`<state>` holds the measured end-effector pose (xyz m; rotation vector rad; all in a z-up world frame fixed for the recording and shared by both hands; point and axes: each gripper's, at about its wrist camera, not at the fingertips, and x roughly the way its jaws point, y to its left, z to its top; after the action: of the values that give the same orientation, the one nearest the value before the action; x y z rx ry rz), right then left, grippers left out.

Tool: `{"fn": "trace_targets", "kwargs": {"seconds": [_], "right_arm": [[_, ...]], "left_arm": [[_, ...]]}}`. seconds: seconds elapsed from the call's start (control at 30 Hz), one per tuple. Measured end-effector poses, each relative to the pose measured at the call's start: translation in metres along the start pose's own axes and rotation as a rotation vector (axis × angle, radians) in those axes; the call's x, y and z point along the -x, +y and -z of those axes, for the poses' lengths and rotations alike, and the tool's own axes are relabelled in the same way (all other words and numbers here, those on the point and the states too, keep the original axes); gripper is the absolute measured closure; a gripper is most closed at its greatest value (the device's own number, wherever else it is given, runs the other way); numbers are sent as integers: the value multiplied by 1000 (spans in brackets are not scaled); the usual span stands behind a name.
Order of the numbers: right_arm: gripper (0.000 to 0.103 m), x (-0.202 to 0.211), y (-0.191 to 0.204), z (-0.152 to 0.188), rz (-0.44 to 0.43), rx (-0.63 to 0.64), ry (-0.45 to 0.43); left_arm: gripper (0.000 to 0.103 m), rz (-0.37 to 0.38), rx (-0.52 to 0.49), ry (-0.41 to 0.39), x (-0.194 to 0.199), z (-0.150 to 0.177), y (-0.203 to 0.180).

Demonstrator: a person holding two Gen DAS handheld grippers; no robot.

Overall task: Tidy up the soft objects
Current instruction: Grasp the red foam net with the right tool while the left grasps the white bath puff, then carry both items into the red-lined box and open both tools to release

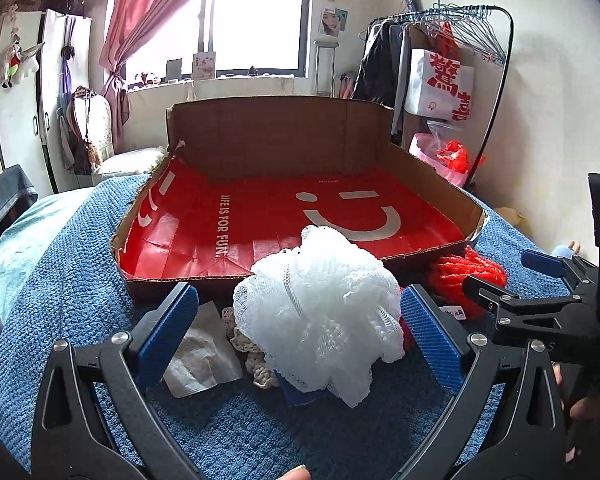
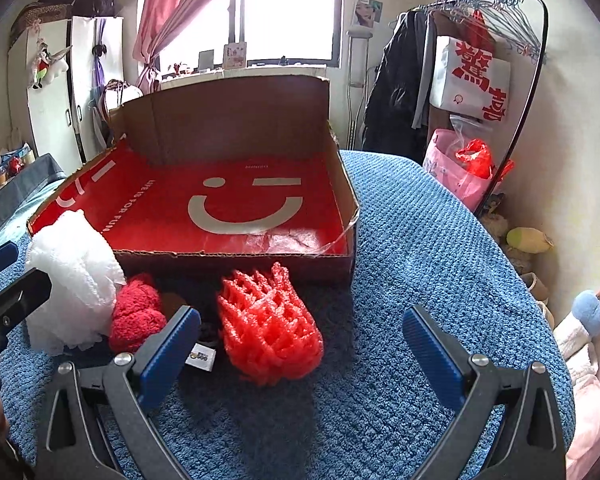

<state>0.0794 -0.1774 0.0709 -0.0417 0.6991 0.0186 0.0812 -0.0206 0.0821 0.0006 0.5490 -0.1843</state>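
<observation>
A white mesh bath pouf (image 1: 320, 312) lies on the blue bedspread between the open fingers of my left gripper (image 1: 300, 320), which do not touch it. It also shows in the right wrist view (image 2: 72, 280). Under and beside it lie a cream crocheted piece (image 1: 252, 352) and a white cloth (image 1: 198, 356). A red foam net (image 2: 268, 328) lies in front of my open, empty right gripper (image 2: 300, 340), next to a red yarn ball (image 2: 136, 312). The shallow cardboard box (image 1: 236, 272) with a red lining stands just behind, nothing in it.
A blue knit bedspread (image 2: 420, 260) covers the bed. A clothes rack (image 2: 480, 60) with bags stands at the right wall, a wardrobe (image 1: 24, 92) at the left. Plush toys (image 2: 580, 328) lie on the floor at right. My right gripper (image 1: 540, 292) shows in the left wrist view.
</observation>
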Motion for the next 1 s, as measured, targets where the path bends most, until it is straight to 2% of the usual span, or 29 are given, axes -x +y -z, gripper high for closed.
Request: {"fn": "trace_targets", "kwargs": {"seconds": [0.17,0.23,0.3,0.33,0.37,0.43,0.53,0.67,1.0], "right_arm": [[0,-23,-6,-3,-36,-6,87],[7,-30,-9,-3,-79,-24,112],[32,-35,-10,-1,-141,-31,135],[38,-37,-9,1,-185,-35,151],[54,-37,-9,2,-219,-41,158],[55,-31,-7,3,-225,-38,135],[56,-18,-5,1,-229,-18,92],[56,-5,-4,-5,-231,-10,49],[55,7,-4,-12,-252,-29,10]], "left_arm": [[4,38,-2,96,-23,-1,-2],[18,55,3,137,-33,1,-3],[32,87,17,167,-42,3,-2],[36,106,22,183,-45,4,-2],[39,117,23,188,-46,4,-3],[44,134,7,169,-43,4,-5],[46,144,12,165,-39,3,-7],[47,167,33,162,-33,1,-3],[47,187,3,121,-15,-5,-5]]}}
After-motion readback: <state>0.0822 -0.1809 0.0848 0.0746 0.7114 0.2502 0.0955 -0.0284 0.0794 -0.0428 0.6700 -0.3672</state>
